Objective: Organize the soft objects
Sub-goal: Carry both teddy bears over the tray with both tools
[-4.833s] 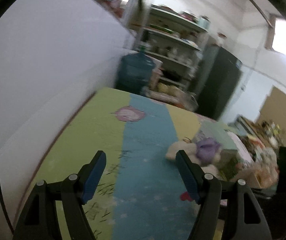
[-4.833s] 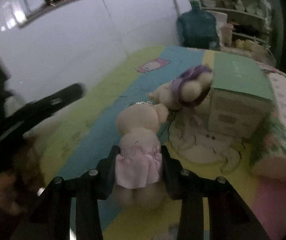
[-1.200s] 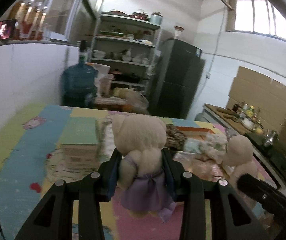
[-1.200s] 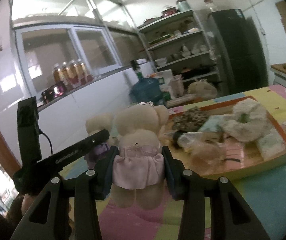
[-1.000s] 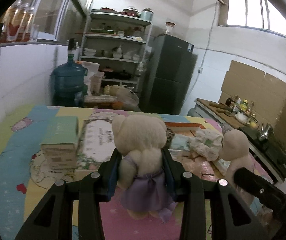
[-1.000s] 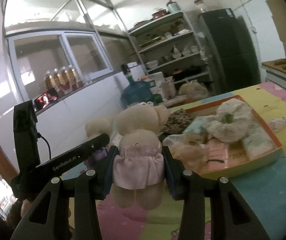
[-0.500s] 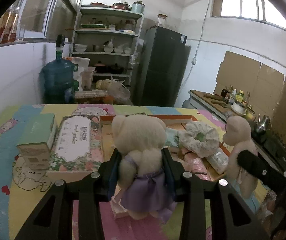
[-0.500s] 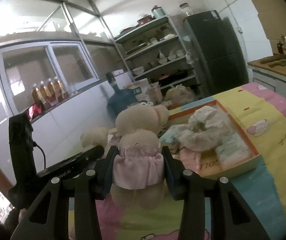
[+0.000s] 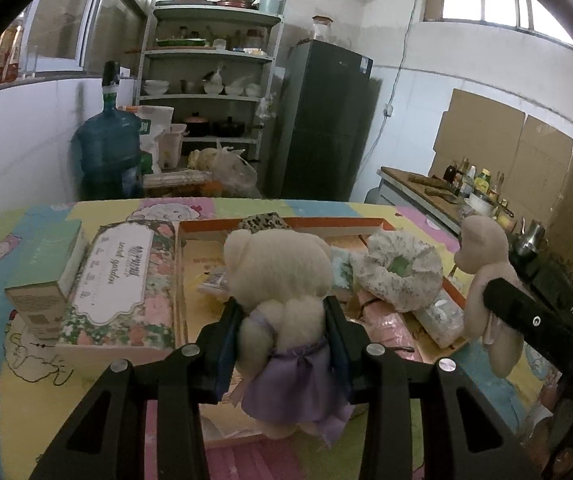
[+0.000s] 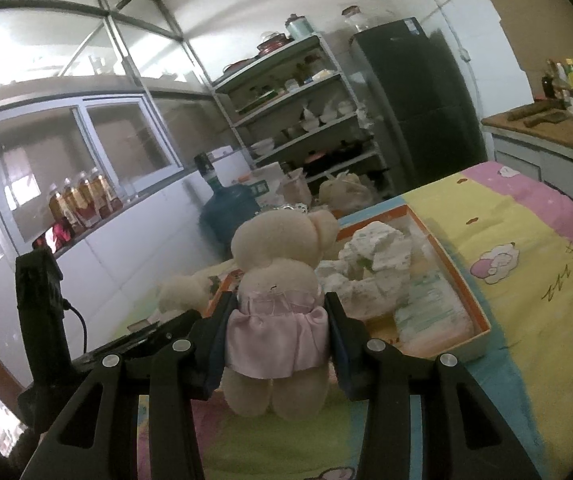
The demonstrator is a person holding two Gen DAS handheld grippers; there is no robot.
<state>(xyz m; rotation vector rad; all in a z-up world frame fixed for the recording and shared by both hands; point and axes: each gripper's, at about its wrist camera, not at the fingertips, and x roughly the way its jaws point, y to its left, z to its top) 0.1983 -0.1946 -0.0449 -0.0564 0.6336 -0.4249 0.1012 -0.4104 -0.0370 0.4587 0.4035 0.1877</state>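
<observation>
Left gripper [image 9: 282,344]: jaws pressed against the waist of a cream teddy bear in a purple dress [image 9: 282,312], pads bearing on either side just above the skirt. The bear hangs upright, back to the camera, clear of the surface. A grip at the waist, in my judgement, keeps the head and legs free so the toy can be set down seated or laid flat without re-gripping.

Right gripper [image 10: 276,340]: jaws likewise pinched on a second cream teddy bear in a pink dress [image 10: 276,304], again at the waist and upright, feet dangling below the pads. In the left wrist view this bear appears at the right edge, just beside the near corner of the tray.

Orange-rimmed tray [image 9: 382,222]: lies directly ahead of both tools on the patterned table cover [image 10: 526,280]. It already holds soft goods, among them a crumpled floral cloth [image 9: 398,276], a leopard-print item [image 9: 262,222] at the far edge and flat packets. Both bears are held over or near its front edge, which suggests the tray is the collecting place.

Beside the tray, on its left in the left wrist view, a floral gift box [image 9: 118,280] and a pale green box [image 9: 46,264] stand touching one another; being rigid, they appear deliberately left outside.
</observation>
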